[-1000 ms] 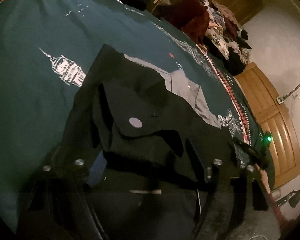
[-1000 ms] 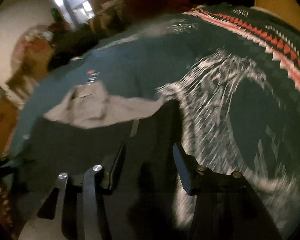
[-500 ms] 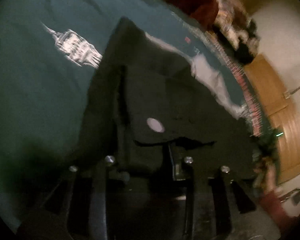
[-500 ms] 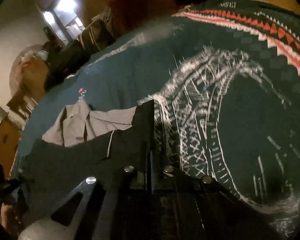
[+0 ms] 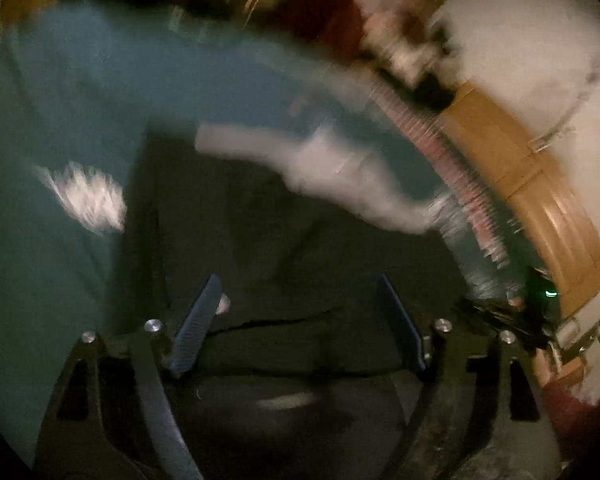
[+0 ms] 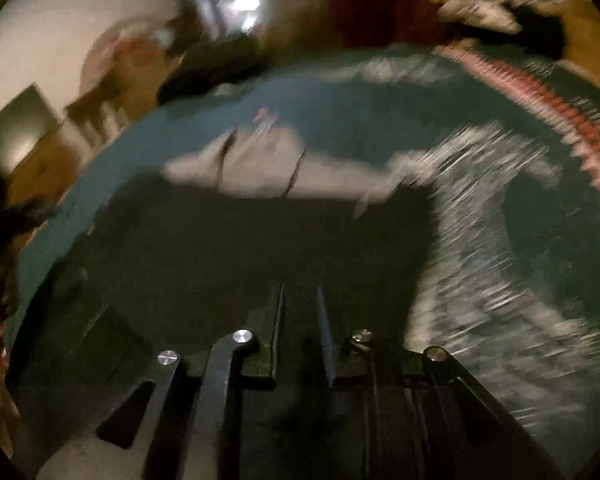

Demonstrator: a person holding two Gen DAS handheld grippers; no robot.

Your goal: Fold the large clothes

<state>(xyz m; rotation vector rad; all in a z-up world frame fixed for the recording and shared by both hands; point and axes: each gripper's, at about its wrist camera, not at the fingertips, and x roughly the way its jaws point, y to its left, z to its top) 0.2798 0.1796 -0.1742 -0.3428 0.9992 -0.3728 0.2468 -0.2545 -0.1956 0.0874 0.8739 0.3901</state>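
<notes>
On the teal patterned bedspread [image 5: 80, 92] lies the black garment [image 5: 260, 240] with its grey lining [image 6: 260, 168] showing, left tongs [image 5: 300, 312] spread wide above it, right tongs [image 6: 299, 320] nearly closed, grip unclear.

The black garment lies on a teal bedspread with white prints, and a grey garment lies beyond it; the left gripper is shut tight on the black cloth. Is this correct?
Not quite. The left wrist view shows the left gripper open, its fingers spread wide over the black garment. The rest holds: it lies on the teal bedspread with white prints, and the grey garment lies beyond it.
</notes>
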